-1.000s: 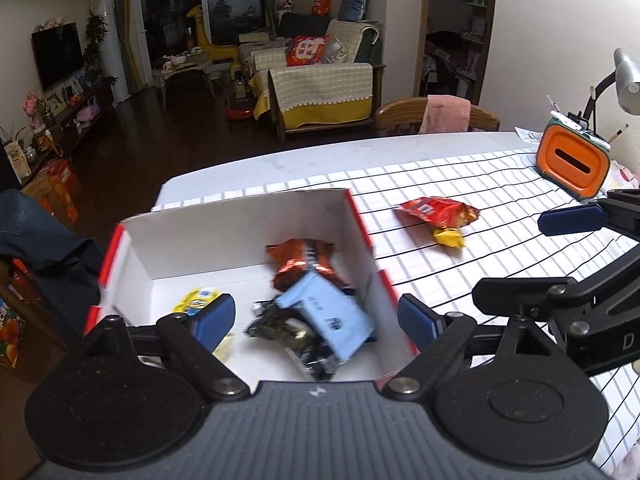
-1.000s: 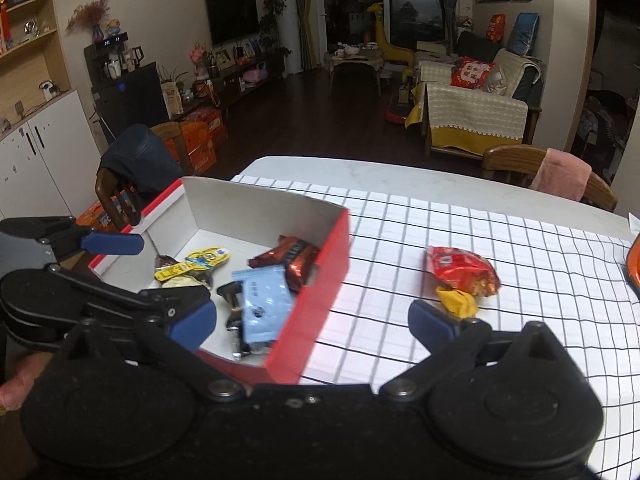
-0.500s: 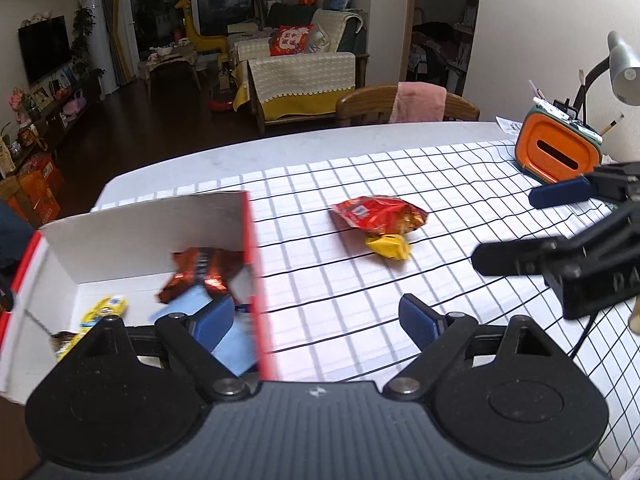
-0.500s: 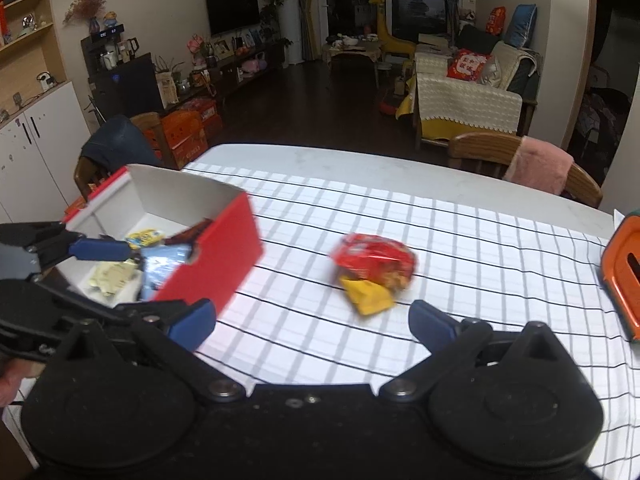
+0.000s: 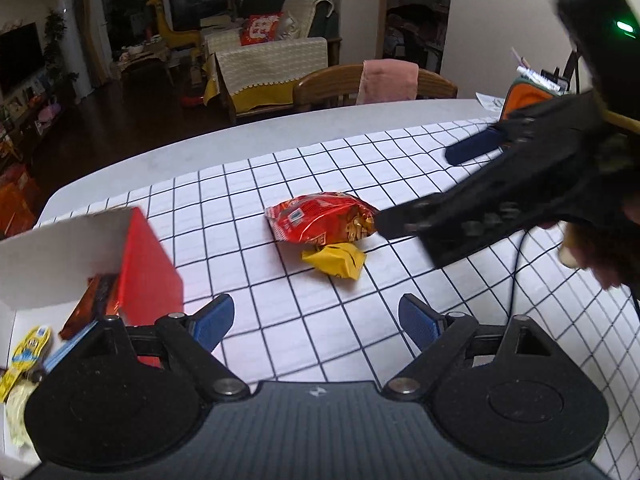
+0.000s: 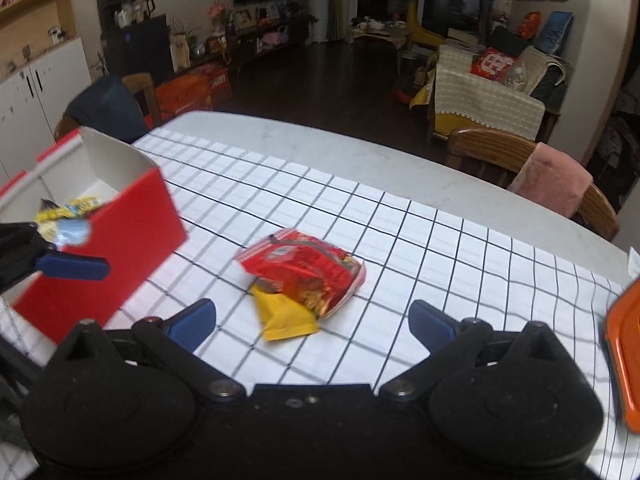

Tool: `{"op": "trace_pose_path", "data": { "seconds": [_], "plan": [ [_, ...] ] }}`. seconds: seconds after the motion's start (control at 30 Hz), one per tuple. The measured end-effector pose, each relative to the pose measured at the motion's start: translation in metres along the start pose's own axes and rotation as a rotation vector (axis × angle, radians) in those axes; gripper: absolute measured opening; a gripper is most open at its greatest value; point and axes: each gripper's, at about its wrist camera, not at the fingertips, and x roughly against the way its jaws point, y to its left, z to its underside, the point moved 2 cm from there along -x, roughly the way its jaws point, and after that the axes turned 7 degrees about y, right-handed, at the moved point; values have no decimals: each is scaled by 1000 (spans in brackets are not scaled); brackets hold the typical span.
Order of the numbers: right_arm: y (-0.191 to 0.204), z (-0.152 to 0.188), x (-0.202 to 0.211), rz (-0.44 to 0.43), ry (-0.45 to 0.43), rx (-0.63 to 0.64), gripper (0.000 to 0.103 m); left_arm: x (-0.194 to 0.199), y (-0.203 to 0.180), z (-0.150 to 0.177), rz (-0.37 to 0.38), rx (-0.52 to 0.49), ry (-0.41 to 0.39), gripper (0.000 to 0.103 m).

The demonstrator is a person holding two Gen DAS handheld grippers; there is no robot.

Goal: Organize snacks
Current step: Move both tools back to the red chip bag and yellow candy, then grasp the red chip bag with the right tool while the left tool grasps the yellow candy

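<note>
A red snack bag (image 5: 322,222) (image 6: 306,274) lies on the checked tablecloth with a small yellow packet (image 5: 335,260) (image 6: 282,314) against its near side. A red box with white inside (image 5: 146,264) (image 6: 104,248) stands to the left and holds several snacks. My left gripper (image 5: 316,322) is open and empty, near the box's right wall. My right gripper (image 6: 312,322) is open and empty, just short of the two packets. In the left wrist view the right gripper (image 5: 416,188) reaches in from the right, one finger close to the red bag.
An orange container (image 5: 524,98) (image 6: 624,356) stands at the table's right side. A wooden chair with a pink cloth (image 6: 548,178) is at the far edge, and another chair with dark clothing (image 6: 106,110) stands at the left. The checked cloth (image 5: 280,304) covers the tabletop.
Both grippers have swung right, away from the box and toward the red bag and yellow packet. The right gripper is now much closer to the packets. Both stayed open.
</note>
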Motion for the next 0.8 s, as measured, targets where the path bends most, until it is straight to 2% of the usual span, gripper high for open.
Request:
{"op": "trace_pose_path", "data": {
  "seconds": [0.13,0.47,0.8],
  "plan": [
    [-8,-12,-28,-43,26,9,103,-16,-3,-5,10,-12,20,90],
    [1,-37,-94,-65,98,222,103,-36,-5,-7,41,-31,51,90],
    [-9,-50,-140,-100,115,221,103,-55,-6,-14,50,-37,74,90]
  ]
}}
